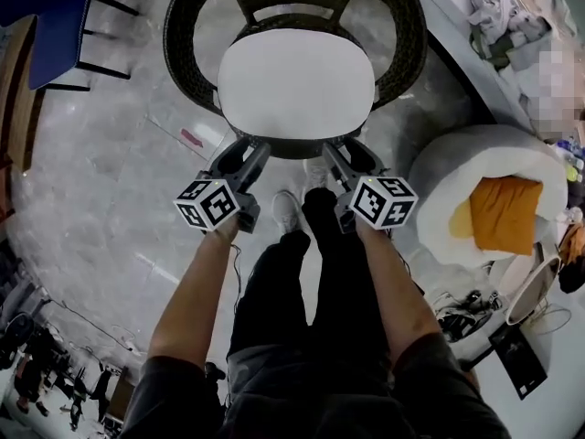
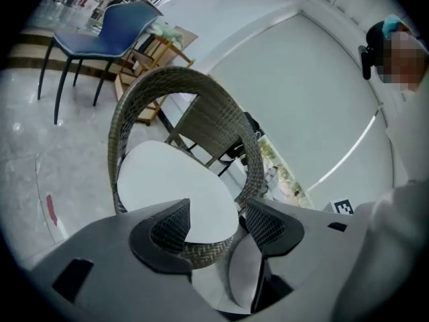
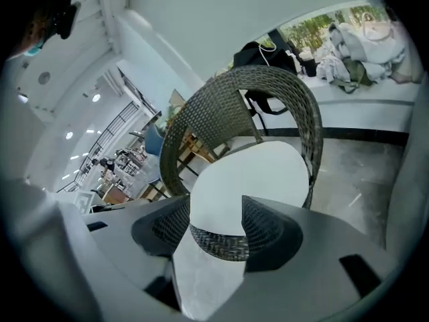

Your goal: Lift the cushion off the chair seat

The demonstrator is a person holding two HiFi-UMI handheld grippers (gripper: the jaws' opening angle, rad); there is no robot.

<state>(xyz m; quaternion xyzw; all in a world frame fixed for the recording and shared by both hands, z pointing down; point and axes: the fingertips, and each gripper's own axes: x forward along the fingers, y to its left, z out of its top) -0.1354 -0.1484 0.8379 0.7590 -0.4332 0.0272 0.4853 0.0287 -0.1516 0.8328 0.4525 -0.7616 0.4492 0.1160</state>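
A white round cushion (image 1: pixel 295 85) lies on the seat of a dark wicker chair (image 1: pixel 187 35) at the top of the head view. Both grippers sit low at the seat's front edge, side by side. My left gripper (image 1: pixel 247 151) points at the front left of the seat and stands open; in its own view the cushion (image 2: pixel 167 180) and the woven front rim show through the gap of the left gripper (image 2: pixel 218 225). My right gripper (image 1: pixel 345 150) is open at the front right, and past the right gripper (image 3: pixel 216 228) the cushion (image 3: pixel 258 180) fills the gap. Neither gripper's pads press on anything.
The person's black-trousered legs (image 1: pixel 306 273) and white shoes stand just behind the grippers. A blue chair (image 1: pixel 46 26) is at the far left. A white round bed with an orange pillow (image 1: pixel 498 213) lies on the floor at the right, with cables and small items below it.
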